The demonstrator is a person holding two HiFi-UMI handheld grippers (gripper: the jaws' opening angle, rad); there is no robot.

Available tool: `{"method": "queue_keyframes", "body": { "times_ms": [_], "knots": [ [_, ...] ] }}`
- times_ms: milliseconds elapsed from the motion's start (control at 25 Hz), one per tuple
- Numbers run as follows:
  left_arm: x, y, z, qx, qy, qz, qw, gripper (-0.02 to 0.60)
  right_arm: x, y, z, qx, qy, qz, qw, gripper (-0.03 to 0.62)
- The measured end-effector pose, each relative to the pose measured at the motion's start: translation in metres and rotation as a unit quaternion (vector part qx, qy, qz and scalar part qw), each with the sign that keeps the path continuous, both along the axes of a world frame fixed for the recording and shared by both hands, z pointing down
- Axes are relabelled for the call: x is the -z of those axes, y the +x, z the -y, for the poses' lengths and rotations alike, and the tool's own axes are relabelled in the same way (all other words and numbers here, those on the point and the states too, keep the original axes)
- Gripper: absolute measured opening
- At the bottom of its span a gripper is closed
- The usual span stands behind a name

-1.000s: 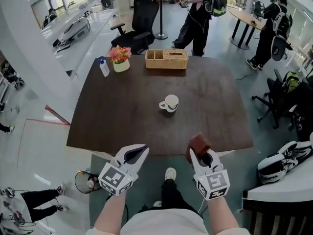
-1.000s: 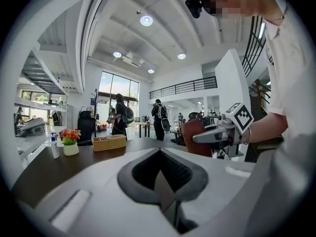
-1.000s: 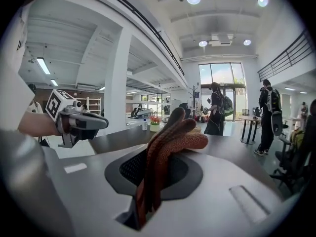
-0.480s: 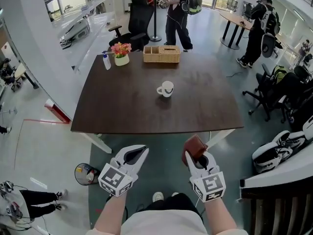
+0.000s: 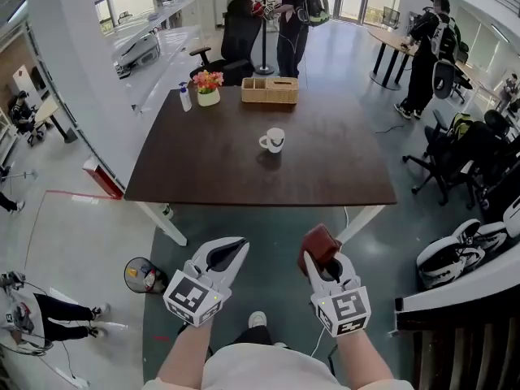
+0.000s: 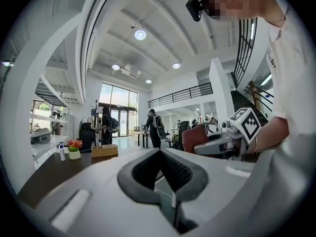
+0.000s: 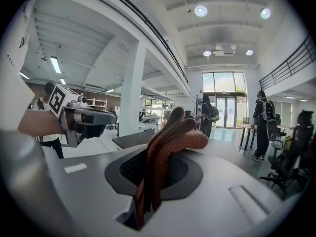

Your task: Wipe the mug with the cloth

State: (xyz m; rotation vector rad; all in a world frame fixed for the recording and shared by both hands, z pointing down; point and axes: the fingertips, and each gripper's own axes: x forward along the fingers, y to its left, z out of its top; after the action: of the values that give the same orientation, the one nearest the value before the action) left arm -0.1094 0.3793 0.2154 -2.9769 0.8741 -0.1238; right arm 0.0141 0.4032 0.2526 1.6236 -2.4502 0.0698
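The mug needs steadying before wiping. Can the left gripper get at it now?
Probably not: the left gripper hangs over the floor, short of the table, and the mug stands mid-table. Nothing blocks the way.

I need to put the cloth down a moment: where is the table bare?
The cloth could go anywhere along the bare near edge of the table, left or right of the mug. The far edge is crowded: spray bottle, flower pot, basket.

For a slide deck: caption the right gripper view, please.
Right tongs grip a folded reddish-brown cloth; left tongs hover alongside.
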Motion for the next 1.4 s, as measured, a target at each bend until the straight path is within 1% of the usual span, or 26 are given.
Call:
{"method": "queue_keyframes", "body": {
  "times_ms": [240,480,680,960,1400],
  "knots": [
    [0.003,0.015,-0.042,0.004,-0.002,0.01,0.9999,0.0,0.009,0.007,-0.036,0.01,0.005,0.009,1.0,0.077],
    [0.01,0.025,-0.064,0.001,0.007,0.014,0.9999,0.0,0.012,0.011,-0.054,0.015,0.01,0.012,1.0,0.075],
    [0.019,0.027,-0.065,-0.002,0.016,0.014,0.9998,0.0,0.021,0.012,-0.054,0.014,0.018,0.011,1.0,0.074],
    [0.019,0.029,-0.063,-0.001,0.018,0.012,0.9998,0.0,0.023,0.018,-0.054,0.008,0.02,0.021,1.0,0.074],
    [0.016,0.024,-0.059,0.005,0.009,0.01,0.9999,0.0,0.025,0.018,-0.052,0.011,0.016,0.02,1.0,0.074]
  ]
}}
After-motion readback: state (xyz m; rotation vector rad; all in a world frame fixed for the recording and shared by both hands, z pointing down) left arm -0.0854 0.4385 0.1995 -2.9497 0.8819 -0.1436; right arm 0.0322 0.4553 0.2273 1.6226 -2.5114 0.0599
